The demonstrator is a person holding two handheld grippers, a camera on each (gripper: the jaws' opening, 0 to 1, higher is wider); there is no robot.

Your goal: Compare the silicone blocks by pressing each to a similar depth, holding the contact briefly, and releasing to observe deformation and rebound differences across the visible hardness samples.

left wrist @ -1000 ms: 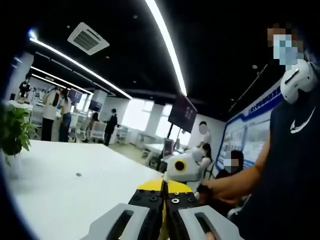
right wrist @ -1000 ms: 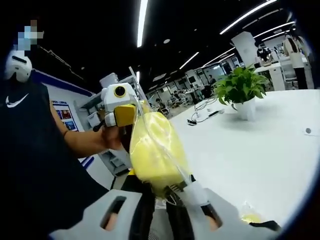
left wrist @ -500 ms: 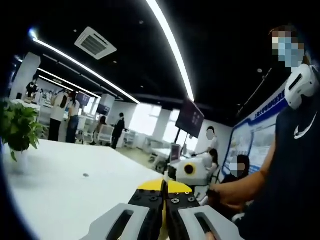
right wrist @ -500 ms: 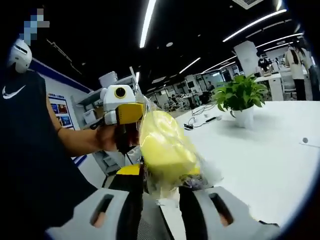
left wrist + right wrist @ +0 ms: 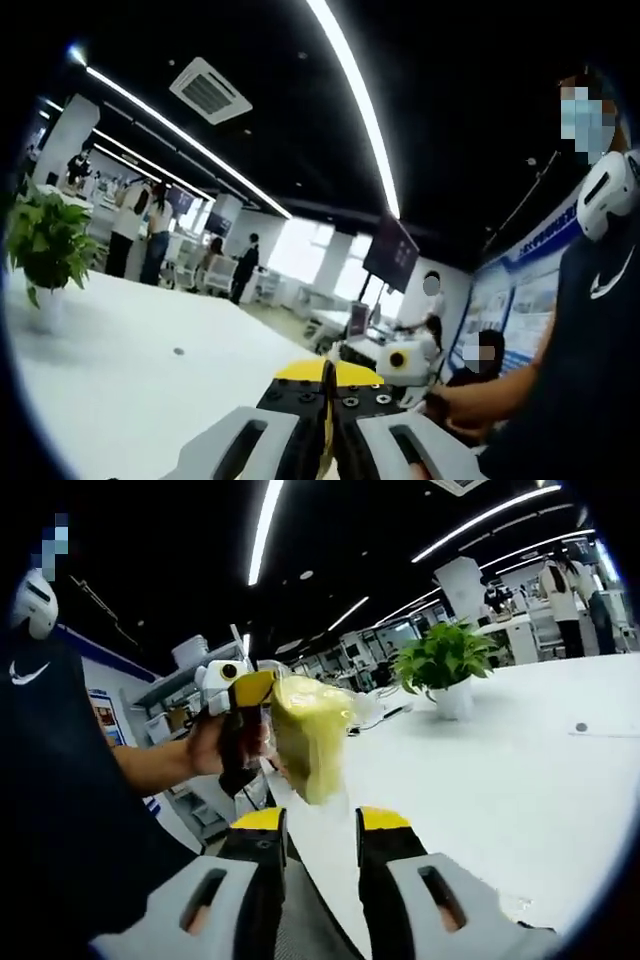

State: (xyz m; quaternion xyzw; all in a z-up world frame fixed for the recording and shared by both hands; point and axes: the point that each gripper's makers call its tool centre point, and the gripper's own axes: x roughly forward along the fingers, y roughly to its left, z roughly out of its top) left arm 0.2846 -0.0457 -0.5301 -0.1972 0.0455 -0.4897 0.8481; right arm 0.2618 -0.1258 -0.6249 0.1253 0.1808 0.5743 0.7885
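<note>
Currently between presses. Left gripper: jaws together in the left gripper view, no gap at the yellow tips. Right gripper view has it raised in a hand, with the block hanging at its front end. Reads as clamped on the block by its clear wrap, though the pinch point itself is too small to confirm. Block: pale yellow, wrapped in clear film, held in the air off the table, just ahead of and above the right gripper. Not touching it. Right gripper: jaws apart, nothing between them, yellow tips pointing up toward the block.

Step in hand, as a judgement: release/observe phase on this sample, or lining up for a squeeze. No contact from the right side, block looks uncompressed, but the wrap hides surface detail, so cannot read rebound from here.

Next move calls for:
- bringing the open jaws around the block's body, not just the loose film
- closing to a depth repeatable on the other samples
- brief hold, then clean opening with the block kept in the right gripper view

Risks: film slipping between pads and silicone, block swinging from the wrap and spoiling the depth match.

Background only: plant near the table's far edge, well apart from the work.
</note>
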